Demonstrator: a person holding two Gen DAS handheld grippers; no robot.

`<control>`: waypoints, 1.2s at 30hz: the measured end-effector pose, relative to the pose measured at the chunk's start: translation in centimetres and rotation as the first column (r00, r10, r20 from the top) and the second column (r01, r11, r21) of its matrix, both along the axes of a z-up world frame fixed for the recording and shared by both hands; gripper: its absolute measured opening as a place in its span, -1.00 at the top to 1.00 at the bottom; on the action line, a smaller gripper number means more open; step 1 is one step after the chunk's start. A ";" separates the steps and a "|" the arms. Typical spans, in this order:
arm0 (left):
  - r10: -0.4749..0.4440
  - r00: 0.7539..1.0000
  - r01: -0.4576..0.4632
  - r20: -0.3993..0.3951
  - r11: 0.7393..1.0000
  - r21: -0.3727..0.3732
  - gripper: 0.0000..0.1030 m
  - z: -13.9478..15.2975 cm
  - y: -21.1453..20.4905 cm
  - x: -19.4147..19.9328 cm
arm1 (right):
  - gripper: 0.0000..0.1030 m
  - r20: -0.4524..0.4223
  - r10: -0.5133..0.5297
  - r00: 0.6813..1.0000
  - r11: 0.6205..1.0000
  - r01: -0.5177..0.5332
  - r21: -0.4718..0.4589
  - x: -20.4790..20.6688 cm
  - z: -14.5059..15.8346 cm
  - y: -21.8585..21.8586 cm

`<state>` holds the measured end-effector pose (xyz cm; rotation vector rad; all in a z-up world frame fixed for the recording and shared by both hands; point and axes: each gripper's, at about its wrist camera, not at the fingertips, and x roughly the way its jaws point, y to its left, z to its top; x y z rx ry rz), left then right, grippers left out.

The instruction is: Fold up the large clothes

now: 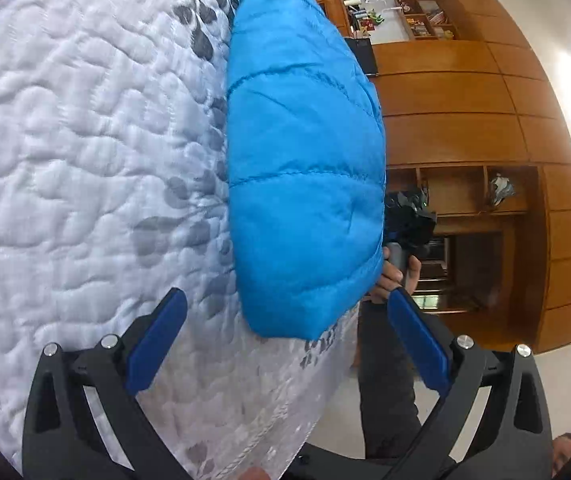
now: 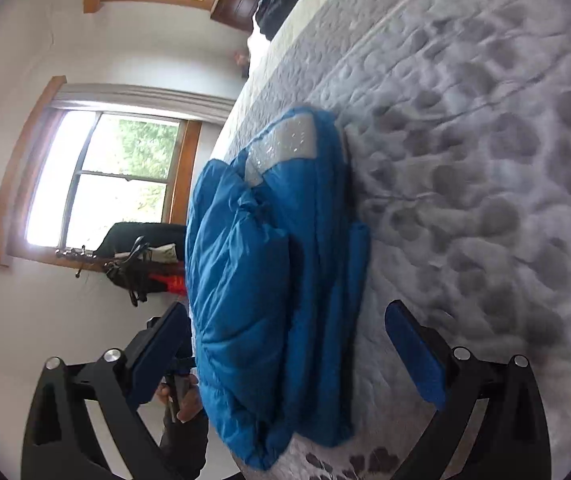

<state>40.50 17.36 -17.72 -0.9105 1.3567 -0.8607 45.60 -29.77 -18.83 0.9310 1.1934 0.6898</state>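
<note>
Quilting covers the bed [image 1: 65,152] that fills the left half of your left wrist view: a white cover with stitched swirls and grey leaf prints. The folded blue puffer jacket [image 1: 301,160] lies at the bed's edge, running down the middle of that frame. Your left tongs [image 1: 285,316] stand wide apart at the bottom, holding nothing, with the jacket's near end between the blue pads. On the right of the frame you see wooden cabinets [image 1: 465,92] with open shelves, a pale floor, and a hand [image 1: 393,276] gripping the other tool's handle just beside the jacket.

In your right wrist view the jacket [image 2: 277,280] sits at centre, a grey reflective patch near its top, the bed [image 2: 485,160] filling the right side. Your right tongs [image 2: 285,344] are also spread apart and empty. At left is a white wall with a wood-framed window [image 2: 105,184], and a second one at upper left
</note>
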 end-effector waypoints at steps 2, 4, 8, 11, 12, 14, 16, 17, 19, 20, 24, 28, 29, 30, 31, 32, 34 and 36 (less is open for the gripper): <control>-0.011 1.000 0.011 -0.002 1.000 -0.005 -0.94 -0.2 -1.4 0.1 | -0.94 -0.004 0.017 1.000 1.000 -0.017 -0.004 0.6 -0.1 0.9; -0.029 1.000 0.028 -0.008 1.000 -0.011 -0.94 -0.6 -2.8 0.2 | -0.94 -0.009 0.030 0.999 1.000 -0.030 -0.001 1.1 -0.2 1.6; -0.046 0.999 0.046 -0.014 0.999 -0.021 -0.94 -0.6 -4.5 0.9 | -0.94 -0.019 0.037 0.999 0.999 -0.037 0.005 2.4 -0.7 2.7; -0.050 0.998 0.050 -0.022 0.999 -0.010 -0.94 -0.8 -5.0 0.9 | -0.94 -0.021 0.042 0.999 0.999 -0.042 0.013 3.0 -0.9 3.1; -0.052 0.998 0.052 -0.025 0.999 -0.006 -0.94 -0.9 -5.0 0.9 | -0.94 -0.018 0.044 0.999 0.999 -0.044 0.019 3.3 -0.9 3.3; -0.056 0.998 0.056 -0.033 0.998 0.003 -0.94 -0.9 -5.4 1.2 | -0.94 -0.015 0.046 0.999 0.999 -0.045 0.025 3.7 -1.0 3.8; -0.058 0.997 0.059 -0.046 0.998 0.010 -0.94 -1.1 -5.6 1.3 | -0.94 -0.011 0.052 0.999 0.998 -0.051 0.029 4.5 -1.1 4.0; -0.058 0.997 0.059 -0.055 0.998 0.016 -0.94 -1.2 -5.6 1.5 | -0.94 -0.011 0.054 0.998 0.998 -0.054 0.029 4.6 -1.1 4.1; -0.054 0.995 0.057 -0.082 0.998 0.035 -0.94 -1.0 -6.6 1.9 | -0.94 -0.009 0.061 0.998 0.998 -0.061 0.031 5.1 -0.9 4.9; -0.055 0.995 0.059 -0.086 0.997 0.041 -0.94 -1.0 -6.9 2.0 | -0.94 -0.007 0.064 0.998 0.997 -0.064 0.030 5.3 -1.1 5.1; -0.064 0.995 0.069 -0.073 0.995 0.073 -0.93 -0.6 -7.7 2.1 | -0.87 0.012 0.060 0.998 0.998 -0.060 0.025 5.7 -0.9 6.0; -0.063 0.996 0.068 -0.058 0.993 0.100 -0.89 0.4 -8.6 2.0 | -0.29 0.043 0.047 0.998 0.998 -0.048 0.029 4.9 -0.4 6.2; -0.064 0.996 0.070 -0.056 0.992 0.108 -0.84 0.7 -9.0 2.0 | -0.24 0.057 0.040 0.998 0.999 -0.042 0.030 4.6 0.0 6.4; -0.068 0.996 0.074 -0.055 0.991 0.113 -0.77 1.1 -9.3 2.1 | -0.12 0.069 0.036 0.997 0.999 -0.039 0.032 4.3 0.4 6.6; -0.072 0.996 0.078 -0.055 0.990 0.113 -0.73 1.2 -9.3 2.1 | -0.04 0.079 0.034 0.996 0.999 -0.036 0.033 4.0 0.8 6.8; -0.073 0.996 0.079 -0.053 0.991 0.112 -0.62 1.3 -9.1 2.1 | -0.01 0.091 0.030 0.995 0.999 -0.033 0.034 3.7 1.3 7.1; -0.085 0.995 0.089 -0.045 0.991 0.105 -0.51 1.6 -8.7 1.8 | 0.07 0.113 0.018 0.993 0.999 -0.023 0.036 3.0 2.3 7.7; -0.098 0.994 0.101 -0.040 0.990 0.102 -0.46 2.0 -8.4 1.3 | 0.09 0.123 0.011 0.992 0.999 -0.016 0.041 2.3 3.1 8.4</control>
